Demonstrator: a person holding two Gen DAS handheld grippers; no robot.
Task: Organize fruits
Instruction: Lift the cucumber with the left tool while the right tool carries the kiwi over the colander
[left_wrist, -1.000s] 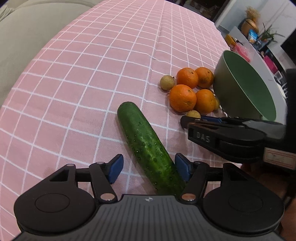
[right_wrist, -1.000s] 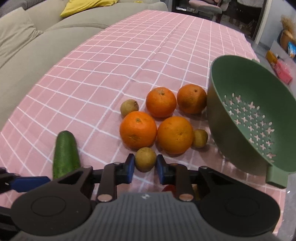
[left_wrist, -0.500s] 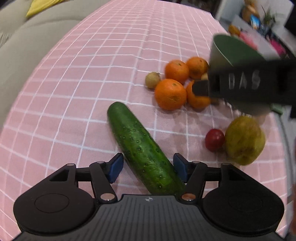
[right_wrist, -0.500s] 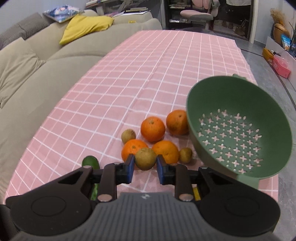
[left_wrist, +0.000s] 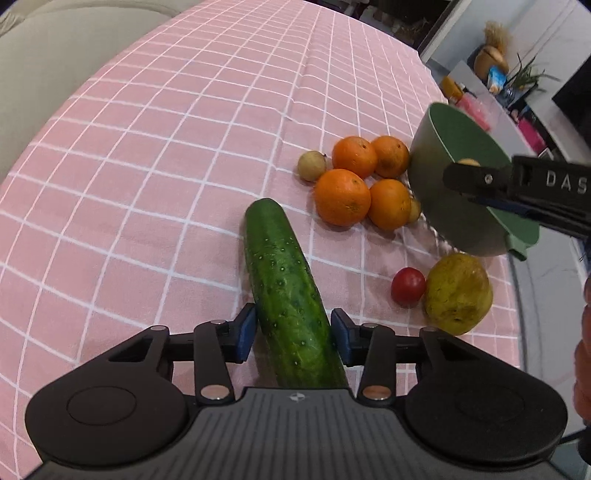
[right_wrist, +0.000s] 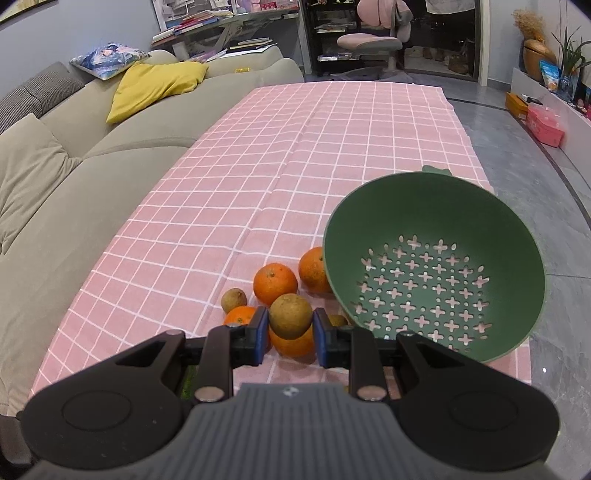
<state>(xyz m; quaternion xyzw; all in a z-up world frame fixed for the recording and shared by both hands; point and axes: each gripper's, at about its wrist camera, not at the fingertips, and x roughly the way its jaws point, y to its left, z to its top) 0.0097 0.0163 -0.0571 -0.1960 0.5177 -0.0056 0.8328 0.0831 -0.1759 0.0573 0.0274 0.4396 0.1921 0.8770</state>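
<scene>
green bowl (right_wrist: 436, 273) empty, at 3 o'clock of the oranges (right_wrist: 275, 282). cucumber (left_wrist: 288, 295) on the cloth: my left gripper (left_wrist: 291, 334) has just been closing, pads at its sides. my right gripper (right_wrist: 290, 332) has lifted the small brown fruit (right_wrist: 290, 315), pinched tight, toward the bowl.
</scene>
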